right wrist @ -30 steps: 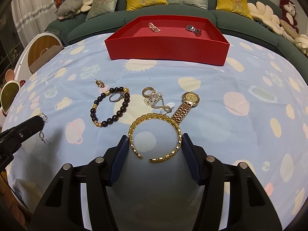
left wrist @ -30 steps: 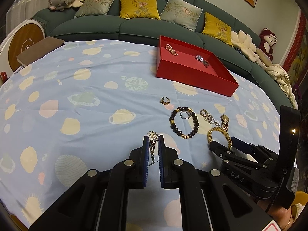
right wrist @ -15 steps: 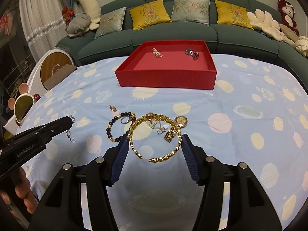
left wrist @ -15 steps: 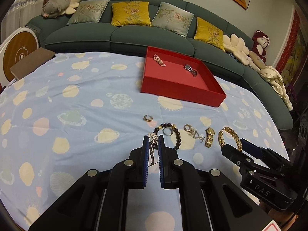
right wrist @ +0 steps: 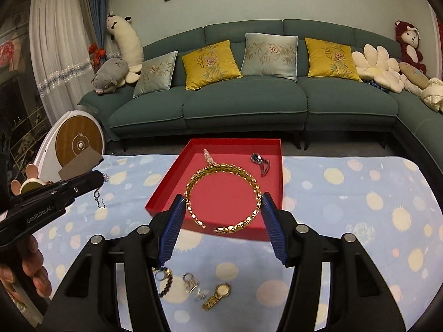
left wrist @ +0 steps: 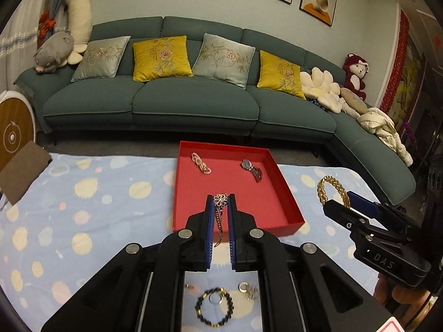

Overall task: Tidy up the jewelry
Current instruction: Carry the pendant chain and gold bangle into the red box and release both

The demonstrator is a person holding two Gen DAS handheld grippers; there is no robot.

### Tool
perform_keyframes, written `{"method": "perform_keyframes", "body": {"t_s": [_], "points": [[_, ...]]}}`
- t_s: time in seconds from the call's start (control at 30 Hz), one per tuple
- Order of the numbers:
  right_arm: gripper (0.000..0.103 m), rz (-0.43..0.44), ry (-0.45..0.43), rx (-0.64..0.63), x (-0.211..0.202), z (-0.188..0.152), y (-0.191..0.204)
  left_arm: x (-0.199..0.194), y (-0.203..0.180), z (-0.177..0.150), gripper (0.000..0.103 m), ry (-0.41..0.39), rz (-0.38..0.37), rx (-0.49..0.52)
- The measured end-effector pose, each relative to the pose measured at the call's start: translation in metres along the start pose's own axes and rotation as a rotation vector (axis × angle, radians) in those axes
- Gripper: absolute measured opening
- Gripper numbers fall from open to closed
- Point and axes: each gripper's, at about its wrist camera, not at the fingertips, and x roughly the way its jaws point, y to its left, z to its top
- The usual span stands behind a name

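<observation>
My left gripper [left wrist: 221,202] is shut on a gold flower earring [left wrist: 221,199], whose hook dangles between the pads, above the near part of the red tray [left wrist: 277,169]. My right gripper [right wrist: 223,201] is shut on a gold chain bangle [right wrist: 221,167], held flat in the air over the tray's [right wrist: 235,141] near half. In the tray lie a pink bead bracelet [left wrist: 200,163] and a silver watch [left wrist: 252,169]. On the cloth below my fingers lie a dark bead bracelet [left wrist: 214,310], a gold watch [right wrist: 217,296] and a silver chain with rings [right wrist: 193,284].
A blue spotted cloth [left wrist: 83,210] covers the table. A brown box [left wrist: 22,171] sits at its far left corner, beside a round white and wood device [right wrist: 79,141]. A green sofa [right wrist: 243,105] with cushions runs behind the table. A person's fingers [right wrist: 30,265] grip the left handle.
Both grippers have risen and moved forward from the loose jewellery to over the red tray, each still carrying its piece. The loose pieces now lie below the fingers.
</observation>
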Motion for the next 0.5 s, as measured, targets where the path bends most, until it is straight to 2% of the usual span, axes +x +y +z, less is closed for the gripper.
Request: {"method": "perform_keyframes", "body": {"t_s": [0.23, 0.5], "points": [[0.054, -0.028, 0.027, -0.027, 0.065, 0.027, -0.014, 0.071, 0.000, 0.031, 0.007, 0.017, 0.029, 0.016], [0.054, -0.027, 0.121, 0.011, 0.135, 0.020, -0.027, 0.154, 0.026, 0.030, 0.007, 0.135, 0.022, -0.071]]}}
